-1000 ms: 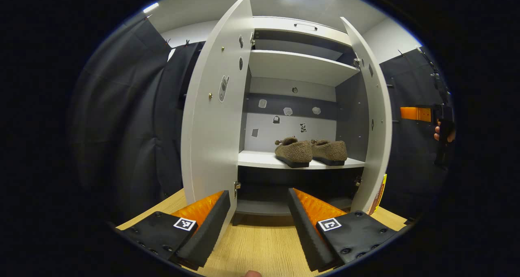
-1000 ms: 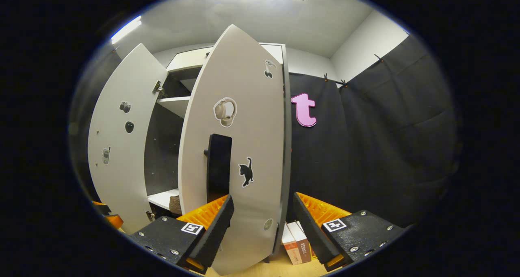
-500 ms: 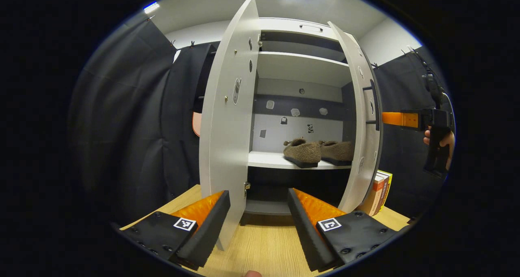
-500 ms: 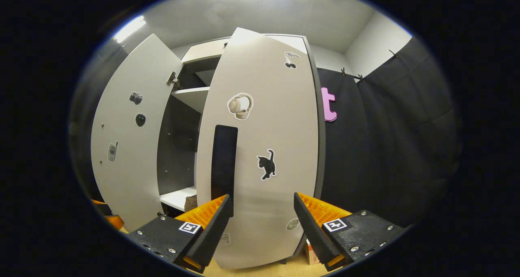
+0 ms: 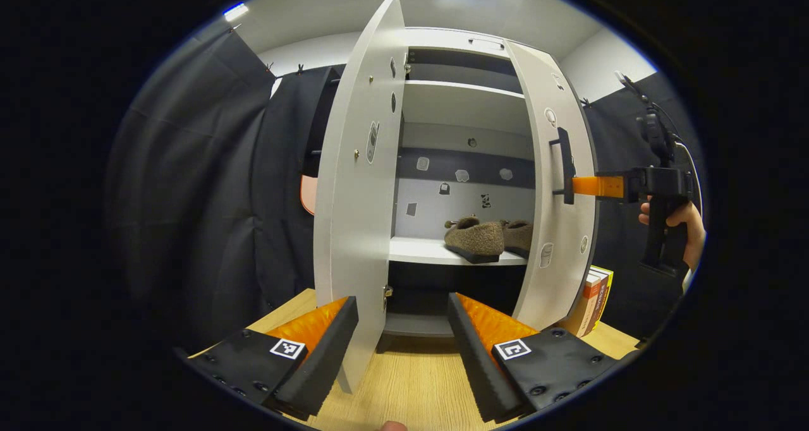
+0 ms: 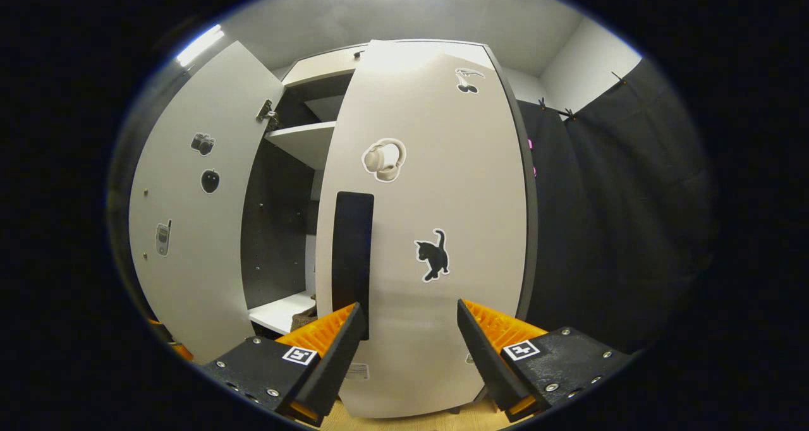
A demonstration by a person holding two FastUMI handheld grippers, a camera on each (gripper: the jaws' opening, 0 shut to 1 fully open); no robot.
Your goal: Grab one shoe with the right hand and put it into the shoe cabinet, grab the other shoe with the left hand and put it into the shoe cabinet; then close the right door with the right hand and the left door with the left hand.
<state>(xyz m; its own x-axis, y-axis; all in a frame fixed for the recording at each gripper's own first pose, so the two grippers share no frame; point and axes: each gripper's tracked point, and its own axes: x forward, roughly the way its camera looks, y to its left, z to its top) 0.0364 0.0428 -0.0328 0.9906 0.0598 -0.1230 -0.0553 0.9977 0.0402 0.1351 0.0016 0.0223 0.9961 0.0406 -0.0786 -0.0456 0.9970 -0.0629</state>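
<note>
**Right door on its way shut, left door waiting**

We judge that we are in the third step: both shoes are already on the shelf, and the right door is being pushed closed.

Reading the left gripper view from left to right: the left gripper (image 5: 402, 330) sits at the bottom of the frame, jaws released and holding nothing, above the pale wooden desk (image 5: 417, 387). Just left of centre stands the tall white left door (image 5: 354, 216) of the white shoe cabinet (image 5: 464, 105), swung wide open. In the centre, on the white middle shelf (image 5: 420, 251), rest the two brown fuzzy shoes (image 5: 474, 238), side by side and touching or nearly so. To the right of them the white right door (image 5: 559, 229) is partly closed and hides part of the farther shoe. At the right edge a hand (image 5: 686, 219) holds the right gripper (image 5: 584, 186), its tip against the door by the black bar handle (image 5: 565, 165). Low right, some books (image 5: 591, 298) stand on the desk.

In the right gripper view its jaws are spread apart and empty, close up to the door's face.

Next, we think, the right gripper must push on until the door seats, then the left gripper must come round behind the left door and press it closed.

We count: two shoes, two doors, two grippers, one cabinet; one handle visible.
</note>
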